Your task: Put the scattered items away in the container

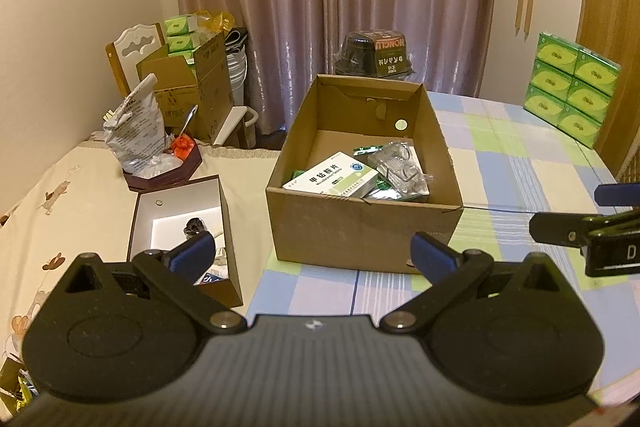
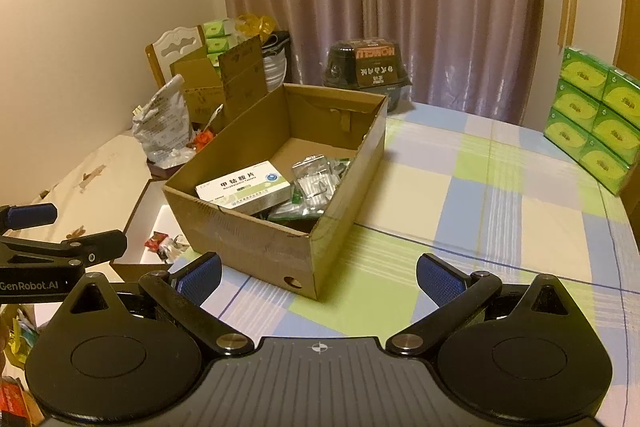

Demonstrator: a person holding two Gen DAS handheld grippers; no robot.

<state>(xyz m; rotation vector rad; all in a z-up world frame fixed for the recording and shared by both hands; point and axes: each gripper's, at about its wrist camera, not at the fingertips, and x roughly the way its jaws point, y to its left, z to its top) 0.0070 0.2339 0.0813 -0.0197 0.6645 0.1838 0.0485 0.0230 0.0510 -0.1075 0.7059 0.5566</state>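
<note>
Looking through my left wrist view, I see the cardboard box (image 1: 362, 187) dead ahead at twelve o'clock on the table (image 1: 520, 155), and my left gripper (image 1: 313, 251) has its blue fingers (image 1: 194, 249) spread wide with nothing between them. That view alone looks down into the white-lined open box (image 1: 184, 223) at ten o'clock, just beside the cardboard box. My right wrist view shows the right gripper (image 2: 319, 277) equally wide and empty, and catches the box's round hole low on its near corner. Inside the box lie a white-and-green medicine carton (image 2: 244, 187) and clear plastic packets (image 2: 316, 179), with bare floor toward the far wall. At two o'clock the checked tablecloth (image 2: 500, 211) runs bare up to the stacked green tissue packs (image 2: 592, 119).
</note>
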